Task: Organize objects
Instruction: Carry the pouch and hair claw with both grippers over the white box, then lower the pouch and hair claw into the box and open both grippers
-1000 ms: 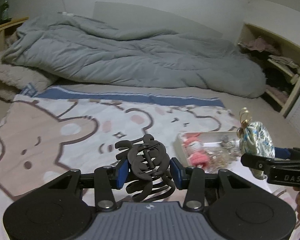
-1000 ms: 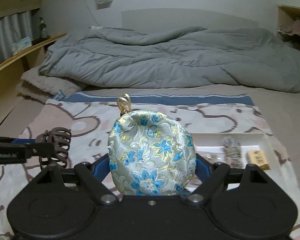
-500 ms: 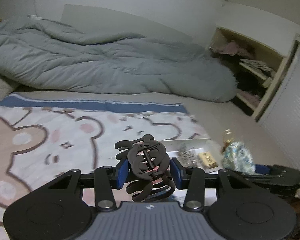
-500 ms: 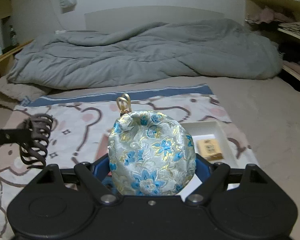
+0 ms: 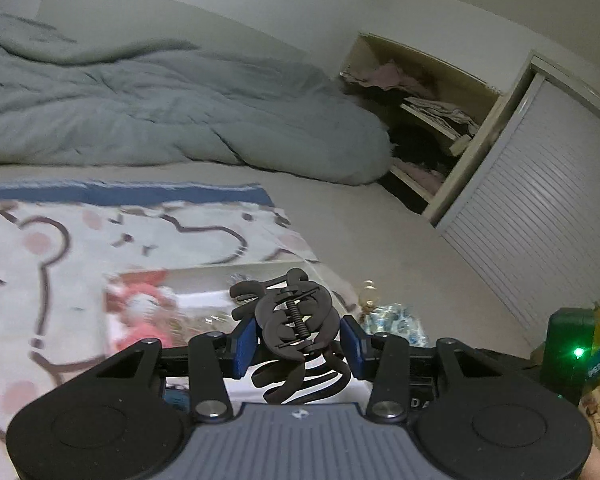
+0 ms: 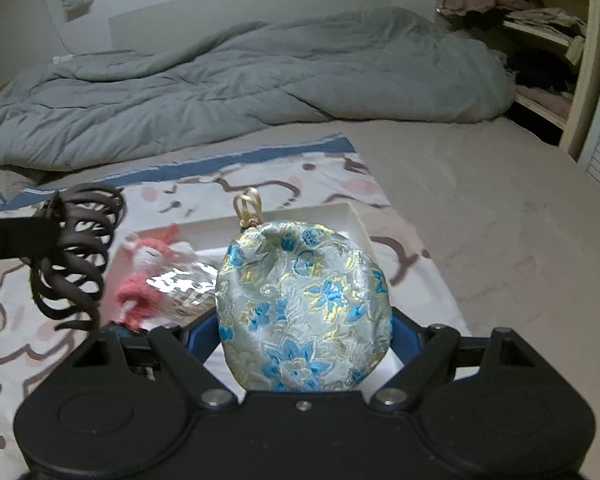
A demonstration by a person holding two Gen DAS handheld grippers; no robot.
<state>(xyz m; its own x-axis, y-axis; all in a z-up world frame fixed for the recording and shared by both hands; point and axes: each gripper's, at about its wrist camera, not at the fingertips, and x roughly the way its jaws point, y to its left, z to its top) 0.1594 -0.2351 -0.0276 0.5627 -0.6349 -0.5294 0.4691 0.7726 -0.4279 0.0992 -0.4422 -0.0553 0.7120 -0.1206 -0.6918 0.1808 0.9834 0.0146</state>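
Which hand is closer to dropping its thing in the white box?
Probably the right. Its gripper holds the flowery pouch right over the white box. The left gripper grips the black hair claw nearer the box's edge.

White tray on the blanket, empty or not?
Not empty. The tray holds a pink doll and a shiny clear packet.

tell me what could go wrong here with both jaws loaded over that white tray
The tray already holds a pink doll and a shiny packet, so the brocade pouch may land on them. The hair claw is pinched across its curved shell and might twist loose or snag the pouch's gold loop.
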